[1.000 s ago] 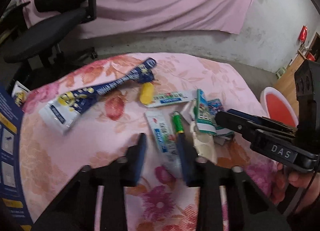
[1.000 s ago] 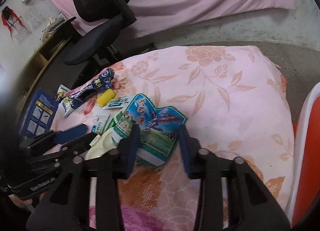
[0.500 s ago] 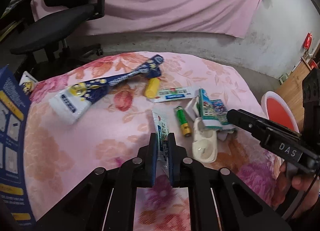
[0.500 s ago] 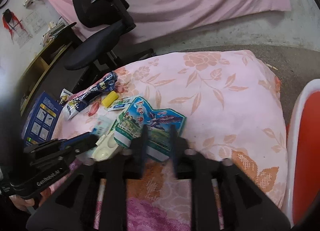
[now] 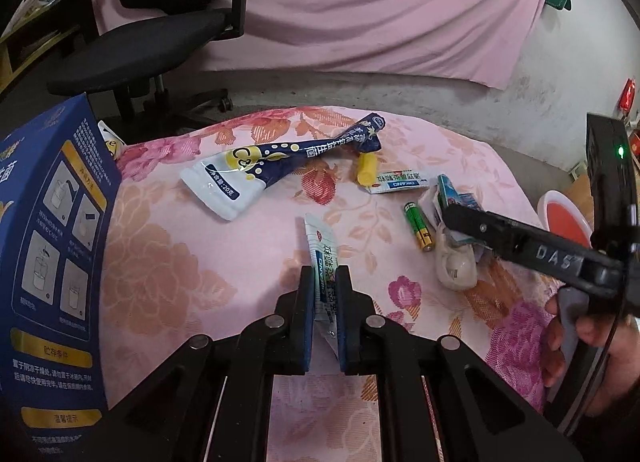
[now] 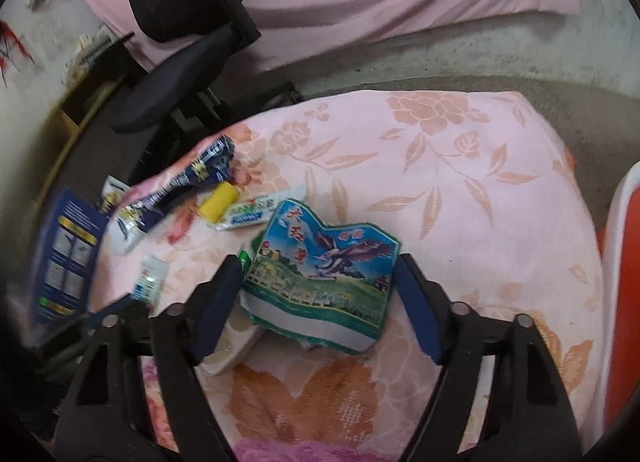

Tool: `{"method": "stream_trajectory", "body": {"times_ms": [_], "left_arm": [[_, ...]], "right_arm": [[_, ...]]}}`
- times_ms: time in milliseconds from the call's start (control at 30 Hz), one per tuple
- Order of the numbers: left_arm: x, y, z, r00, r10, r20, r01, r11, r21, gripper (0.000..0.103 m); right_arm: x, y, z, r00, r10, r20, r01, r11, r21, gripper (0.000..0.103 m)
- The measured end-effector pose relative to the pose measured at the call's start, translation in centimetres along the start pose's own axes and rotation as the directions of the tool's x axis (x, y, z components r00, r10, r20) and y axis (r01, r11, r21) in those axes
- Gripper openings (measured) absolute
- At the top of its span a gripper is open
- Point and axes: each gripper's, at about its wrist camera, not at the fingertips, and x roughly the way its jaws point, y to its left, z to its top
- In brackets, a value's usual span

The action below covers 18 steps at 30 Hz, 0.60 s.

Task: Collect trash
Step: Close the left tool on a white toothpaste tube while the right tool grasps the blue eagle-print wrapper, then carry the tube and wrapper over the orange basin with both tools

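My left gripper [image 5: 325,282] is shut on a white sachet [image 5: 322,258] with blue print and holds it above the pink floral tablecloth [image 5: 200,262]. My right gripper [image 6: 316,282] is open, its fingers [image 6: 218,302] on either side of a green and blue eagle wrapper [image 6: 320,266] lying on the cloth. Other trash lies around: a long blue and white pouch [image 5: 280,159], a yellow cap [image 5: 366,169], a white packet [image 5: 396,183], a green battery [image 5: 418,225] and a white plastic piece [image 5: 456,266].
A tall blue box [image 5: 52,262] stands at the left table edge. A black office chair [image 5: 160,29] is behind the table. A red and white bin [image 5: 564,217] sits low at the right, also in the right wrist view [image 6: 624,282].
My left gripper closed on the white sachet and lifted it off the cloth. My right gripper closed toward the eagle wrapper, then opened wide around it.
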Motion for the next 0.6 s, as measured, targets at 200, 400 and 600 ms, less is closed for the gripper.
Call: {"method": "stream_trajectory", "body": {"times_ms": [200,400,600], "left_arm": [[-0.3,-0.1,-0.2,1.0,-0.006,0.007,0.006,1.0,0.003,0.007],[-0.9,-1.3,-0.6,0.999,-0.02,0.037,0.019,1.0,0.023,0.002],[-1.8,-3.5,-1.0,0.995,-0.037,0.091,0.03,0.997,0.076,0.002]], "right_arm": [[-0.9,-1.2,-1.1,1.0,0.01,0.013,-0.01,1.0,-0.008,0.07],[-3.6,-2.2,-2.5,0.995,0.044,0.092,-0.045,0.999,0.011,0.065],[-6.4,-2.6,-3.3,0.98,0.025,0.197,-0.022,1.0,-0.017,0.062]]}}
